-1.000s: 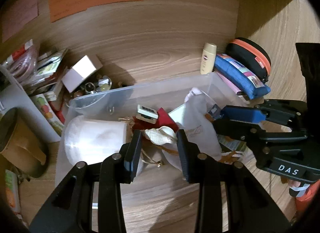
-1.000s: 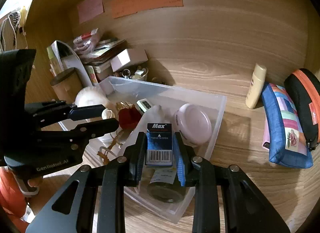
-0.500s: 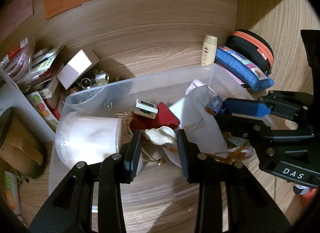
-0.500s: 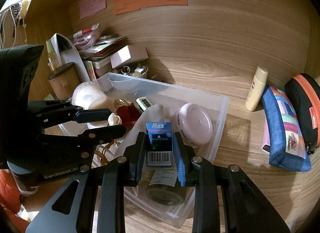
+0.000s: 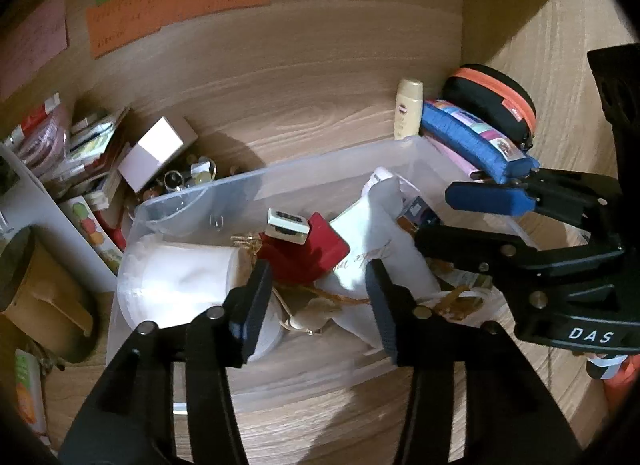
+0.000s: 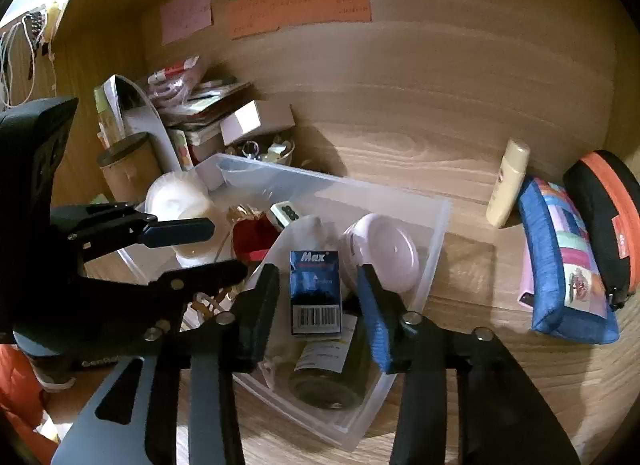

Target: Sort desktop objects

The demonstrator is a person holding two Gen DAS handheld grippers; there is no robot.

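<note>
A clear plastic bin [image 5: 320, 173] [image 6: 436, 225] on the wooden desk holds mixed items. My left gripper [image 5: 318, 297] is open over the bin; a white seashell [image 5: 310, 315] lies below, between its fingers, beside a red pouch [image 5: 316, 253] and a white cloth bag [image 5: 376, 249]. My right gripper [image 6: 318, 301] is open; a blue Max staple box [image 6: 316, 293] lies between its fingers, free of the pads, on a dark jar [image 6: 332, 369]. A pink round case [image 6: 384, 253] sits behind it.
A white roll [image 5: 176, 285] fills the bin's left end. A blue pencil case [image 6: 564, 261], a black-orange case [image 6: 608, 217] and a cream bottle [image 6: 506, 181] stand at the right. A white box [image 6: 256, 121], booklets and a brown cup [image 6: 128, 169] crowd the left.
Both grippers have opened. The left has let go of the seashell, the right has let go of the Max box; both items now rest in the bin.
</note>
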